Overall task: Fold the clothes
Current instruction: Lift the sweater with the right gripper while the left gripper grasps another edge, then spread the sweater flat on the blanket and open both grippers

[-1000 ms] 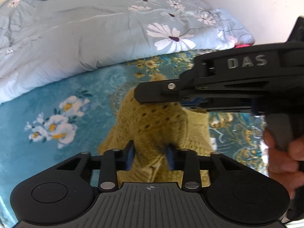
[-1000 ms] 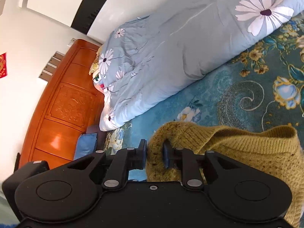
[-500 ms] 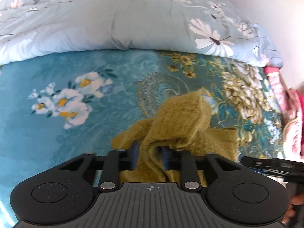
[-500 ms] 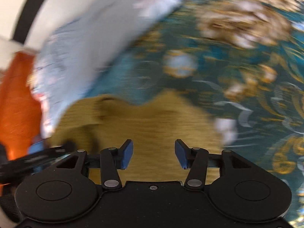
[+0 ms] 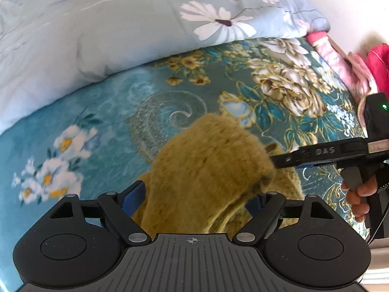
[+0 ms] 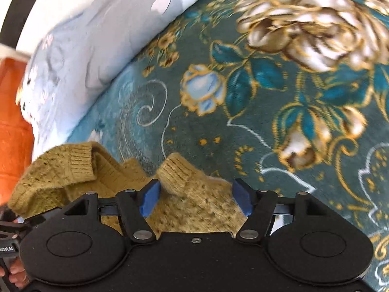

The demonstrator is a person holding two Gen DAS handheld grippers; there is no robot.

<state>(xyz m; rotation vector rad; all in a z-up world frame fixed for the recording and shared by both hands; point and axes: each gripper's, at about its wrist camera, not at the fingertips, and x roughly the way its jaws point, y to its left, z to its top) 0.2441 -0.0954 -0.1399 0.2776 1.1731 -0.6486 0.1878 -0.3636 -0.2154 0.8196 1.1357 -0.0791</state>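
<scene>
While both sets of fingers are spreading apart, the mustard knit sweater point(image 5: 209, 160) lies bunched on the teal floral bedspread point(image 5: 102, 112), in front of a pale blue daisy-print quilt point(image 5: 102, 29) heaped along the far side of the bed.

Left gripper point(image 5: 198, 196): fingers wide and opening. A raised fold of the sweater stands between the blue pads; whether it still brushes the pad on the right of that view cannot be told, and no clamping is visible.

Right gripper point(image 6: 197, 198): fingers apart and opening, neither blue pad pressing the knit. A ribbed cuff point(image 6: 175, 169) lies just ahead of the gap, close to the pad on the left of that view. A second ribbed cuff point(image 6: 80, 163) rests folded over the sweater body further to the left.

In the left wrist view, the right gripper enters from the right edge with its tip at the sweater's edge, and a hand point(image 5: 359, 194) grips its handle. Pink fabric point(image 5: 340, 56) sits at the bed's far right corner. An orange wooden surface point(image 6: 12, 141) shows at the left edge of the right wrist view.
</scene>
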